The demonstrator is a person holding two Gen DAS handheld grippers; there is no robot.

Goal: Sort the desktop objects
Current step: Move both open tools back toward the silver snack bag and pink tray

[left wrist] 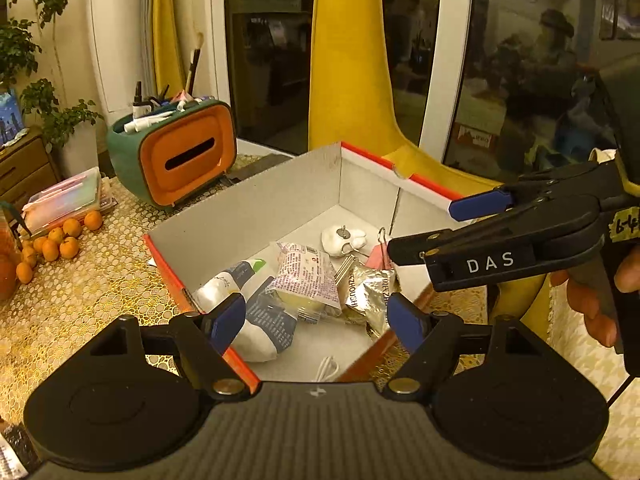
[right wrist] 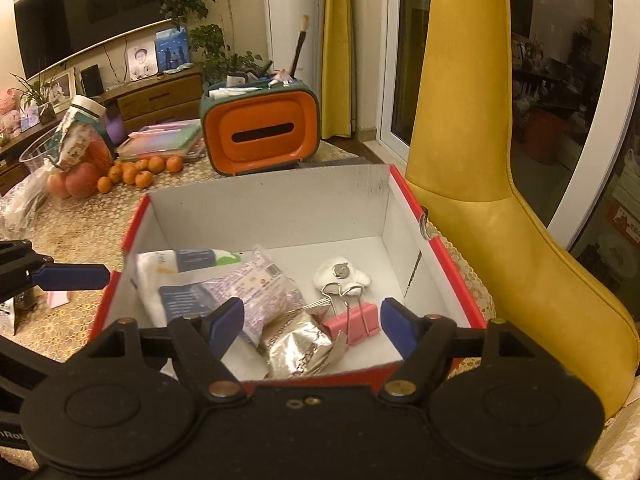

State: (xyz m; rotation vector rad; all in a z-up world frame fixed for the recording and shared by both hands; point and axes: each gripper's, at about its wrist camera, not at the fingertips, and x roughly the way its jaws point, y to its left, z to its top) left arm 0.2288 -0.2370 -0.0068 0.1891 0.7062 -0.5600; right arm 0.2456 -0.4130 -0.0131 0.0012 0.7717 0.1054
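Observation:
A red-rimmed cardboard box (left wrist: 248,220) (right wrist: 280,208) sits on the table. It holds a white-and-blue tube (left wrist: 256,320) (right wrist: 180,276), a purple snack packet (left wrist: 306,276) (right wrist: 256,292), a silver foil packet (left wrist: 368,292) (right wrist: 300,348), a pink binder clip (right wrist: 356,320) (left wrist: 376,258), a white hook (left wrist: 344,238) (right wrist: 342,274) and a white cable (left wrist: 326,370). My left gripper (left wrist: 318,320) is open and empty over the box's near corner. My right gripper (right wrist: 312,326) is open and empty above the box's near edge; it also shows in the left wrist view (left wrist: 424,228).
An orange-and-green tissue box organizer (left wrist: 176,152) (right wrist: 260,136) with pens stands behind the box. Small oranges (left wrist: 60,240) (right wrist: 140,172), a pastel case (left wrist: 64,198) (right wrist: 164,140) and bagged fruit (right wrist: 76,176) lie at the left. A yellow chair (right wrist: 500,220) stands at the right.

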